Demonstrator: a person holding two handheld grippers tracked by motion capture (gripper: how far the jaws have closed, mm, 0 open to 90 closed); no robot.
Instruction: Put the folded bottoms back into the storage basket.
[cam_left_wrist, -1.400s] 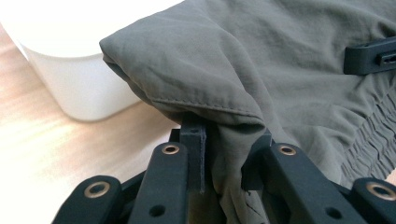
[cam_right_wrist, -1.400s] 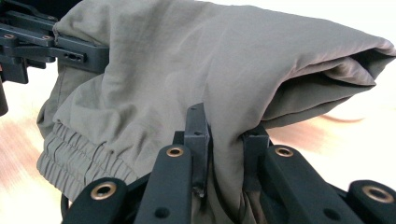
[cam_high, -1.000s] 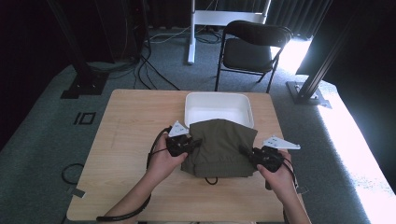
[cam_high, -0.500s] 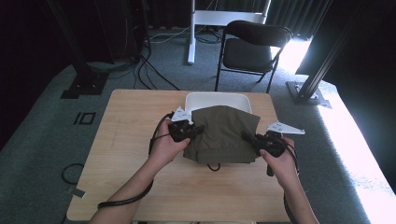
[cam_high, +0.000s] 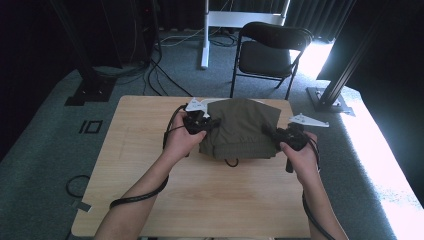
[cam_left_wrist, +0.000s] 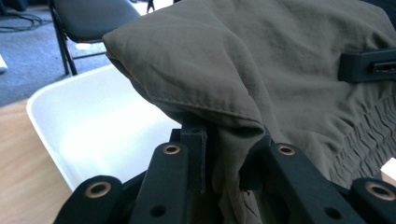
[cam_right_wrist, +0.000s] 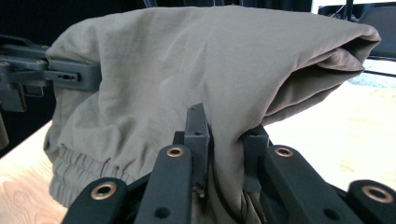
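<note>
- Two grippers, left gripper and right gripper, each have jaws clamped on soft, wrinkly olive folded trousers
- trousers hang above the smooth wooden table, over a glossy white rectangular tub

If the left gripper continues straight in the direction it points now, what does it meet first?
The left gripper is shut on the folded olive garment, so that cloth is already in its line. Past it, probably the right gripper gripping the far edge, though depth is unclear. The white tray lies off to one side.

Recording lab: black curtains, rig stands, floor cables, folding chair
</note>
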